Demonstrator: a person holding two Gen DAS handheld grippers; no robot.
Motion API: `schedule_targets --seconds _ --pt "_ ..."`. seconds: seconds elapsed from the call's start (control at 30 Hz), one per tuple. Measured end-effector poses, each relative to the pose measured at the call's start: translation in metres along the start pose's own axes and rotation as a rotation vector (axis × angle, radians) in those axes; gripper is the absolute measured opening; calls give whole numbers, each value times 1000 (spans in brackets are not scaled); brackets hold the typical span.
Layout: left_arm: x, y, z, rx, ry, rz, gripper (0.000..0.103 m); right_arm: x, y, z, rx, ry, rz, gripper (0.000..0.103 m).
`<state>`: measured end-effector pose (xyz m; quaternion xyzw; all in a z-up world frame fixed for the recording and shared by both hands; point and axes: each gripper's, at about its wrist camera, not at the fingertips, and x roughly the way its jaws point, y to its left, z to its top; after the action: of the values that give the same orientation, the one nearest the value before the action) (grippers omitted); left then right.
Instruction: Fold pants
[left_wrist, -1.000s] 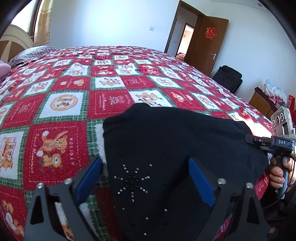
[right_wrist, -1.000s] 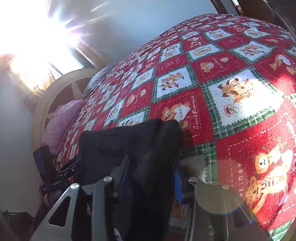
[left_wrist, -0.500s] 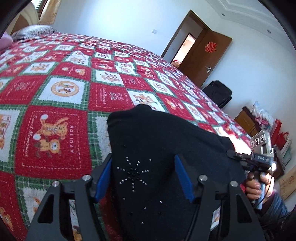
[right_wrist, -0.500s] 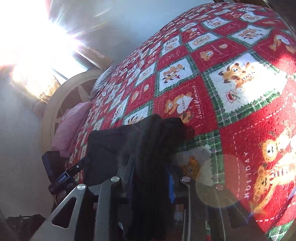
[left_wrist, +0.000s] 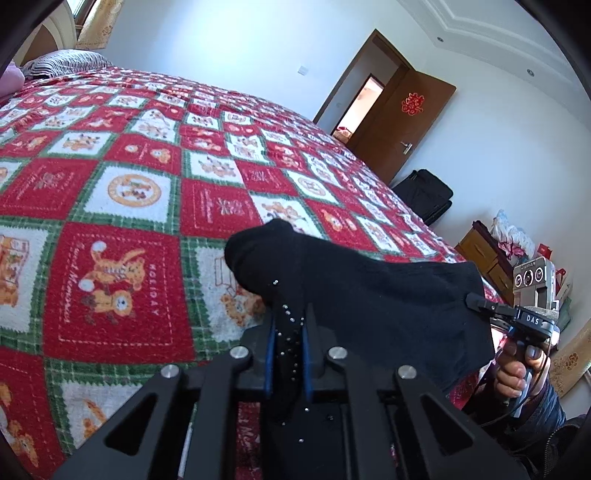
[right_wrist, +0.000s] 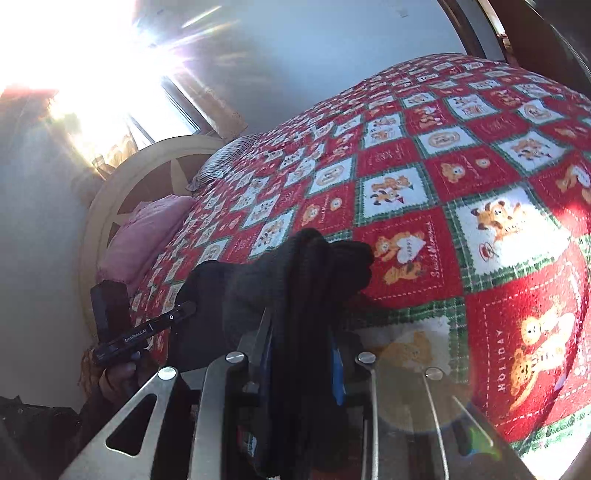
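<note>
On the bed, over a red, white and green checked blanket printed with bears, a pair of black pants is hanging bunched between two tools, its near edge gathered up and clear of the blanket at the bed's near edge. The left hand-held gripper is pinching a fold of the pants studded with small silver beads; its jaws have just been closing and are now standing narrow, with the cloth pressed between the blue pads. The right hand-held gripper is clamping a thick bunch of the same black cloth, and its jaws have been narrowing slightly on that bunch. In the left wrist view the right hand is gripping its tool's handle at the far right, beside the pants' edge. In the right wrist view the left tool is showing at the lower left, its holder's hand too dark to make out. A pink pillow is lying at the cream headboard. A black bag is sitting on the floor near the brown door; its contents cannot be told.
</note>
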<state>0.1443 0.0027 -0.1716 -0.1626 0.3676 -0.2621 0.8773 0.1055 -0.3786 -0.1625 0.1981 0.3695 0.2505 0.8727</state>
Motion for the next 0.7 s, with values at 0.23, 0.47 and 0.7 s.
schedule_targets --seconds 0.23,0.47,0.7 --pt "-28 -1 16 21 -56 3 11 13 33 32 -73 4 29 26" --pt "-62 25 31 10 -117 86 11 64 65 69 -125 51 73 26" --pt "-96 67 39 -47 -178 214 11 142 119 99 -202 106 129 25"
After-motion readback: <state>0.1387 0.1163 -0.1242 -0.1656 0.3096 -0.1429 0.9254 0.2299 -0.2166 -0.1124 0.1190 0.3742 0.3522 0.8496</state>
